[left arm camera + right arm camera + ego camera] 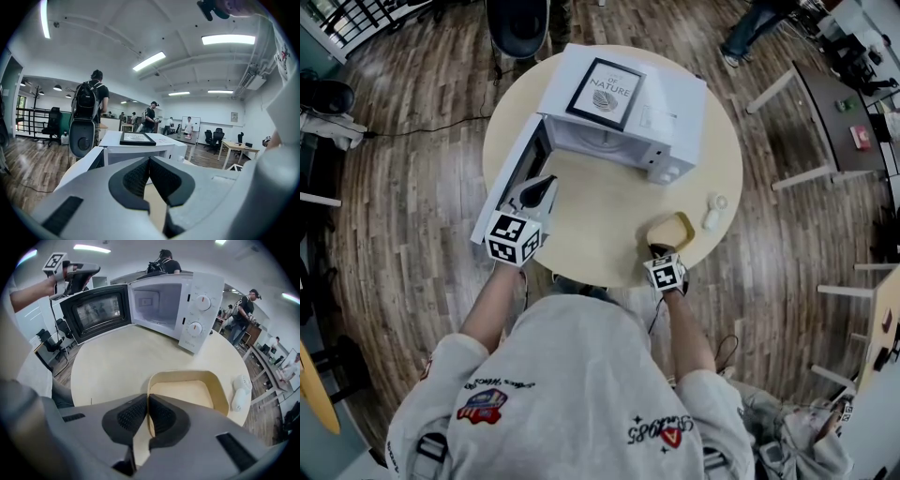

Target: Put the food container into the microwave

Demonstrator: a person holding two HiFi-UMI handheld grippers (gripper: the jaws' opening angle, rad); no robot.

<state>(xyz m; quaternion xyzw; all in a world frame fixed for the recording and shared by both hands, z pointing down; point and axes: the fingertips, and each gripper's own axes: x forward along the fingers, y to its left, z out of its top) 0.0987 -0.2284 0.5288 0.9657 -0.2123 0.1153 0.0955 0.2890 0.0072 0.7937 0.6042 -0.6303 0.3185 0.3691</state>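
Note:
A beige, empty food container point(675, 228) point(187, 392) sits on the round table point(600, 216) near its front right edge. My right gripper point(660, 249) point(147, 414) is shut on the container's near left rim. The white microwave point(670, 117) point(201, 305) stands at the back of the table with its door point(514, 173) point(98, 310) swung wide open to the left and its cavity point(157, 303) empty. Beside the open door, above the table, my left gripper point(544, 186) point(150, 173) point(77, 273) is shut with nothing in it.
A framed picture point(605, 92) point(137, 138) lies on top of the microwave. A small white hand fan point(712, 211) point(239, 392) lies right of the container. Chairs, desks and several people stand around the room beyond the table.

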